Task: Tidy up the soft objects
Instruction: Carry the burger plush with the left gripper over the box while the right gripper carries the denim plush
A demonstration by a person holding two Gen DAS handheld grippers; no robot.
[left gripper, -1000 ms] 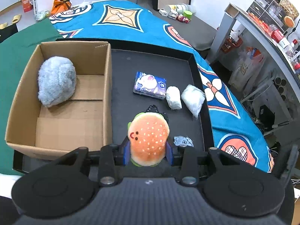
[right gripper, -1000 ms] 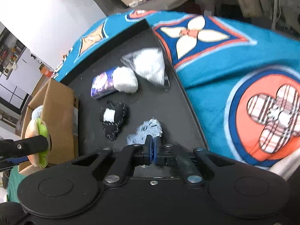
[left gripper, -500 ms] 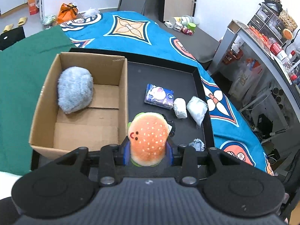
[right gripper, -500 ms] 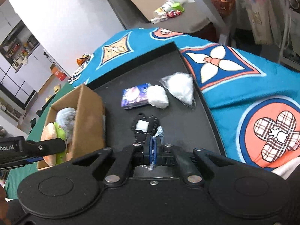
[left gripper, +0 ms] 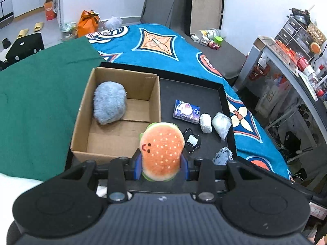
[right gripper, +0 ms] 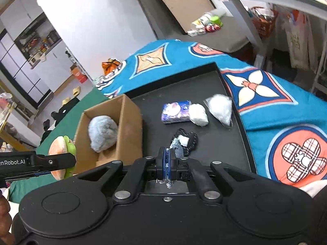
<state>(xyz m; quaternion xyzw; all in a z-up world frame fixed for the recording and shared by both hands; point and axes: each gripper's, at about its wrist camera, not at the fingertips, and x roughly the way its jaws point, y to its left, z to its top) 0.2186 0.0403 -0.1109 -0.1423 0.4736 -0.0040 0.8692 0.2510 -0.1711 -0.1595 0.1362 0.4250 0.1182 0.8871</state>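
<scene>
My left gripper (left gripper: 161, 163) is shut on an orange burger plush (left gripper: 162, 150) and holds it above the near right corner of the cardboard box (left gripper: 81, 110). A grey fluffy plush (left gripper: 109, 102) lies in the box. My right gripper (right gripper: 168, 164) is shut on a small blue-grey fuzzy piece (right gripper: 176, 148), lifted above the black tray (right gripper: 224, 143). On the tray lie a black heart pouch (right gripper: 187, 140), a purple tissue pack (right gripper: 175, 111), a white wad (right gripper: 198, 114) and a clear bag of white stuffing (right gripper: 220, 108). The burger plush also shows in the right wrist view (right gripper: 60, 149).
The tray rests on a blue patterned cloth (left gripper: 163, 47) beside a green cloth (left gripper: 40, 94). A cluttered shelf unit (left gripper: 296, 47) stands at the right. Bottles and small items (left gripper: 210, 37) lie on a grey mat behind the cloth.
Both grippers have risen and pulled back from the tray. The right gripper lifted the blue-grey fuzzy piece off the tray. The burger plush moved left toward the box.
</scene>
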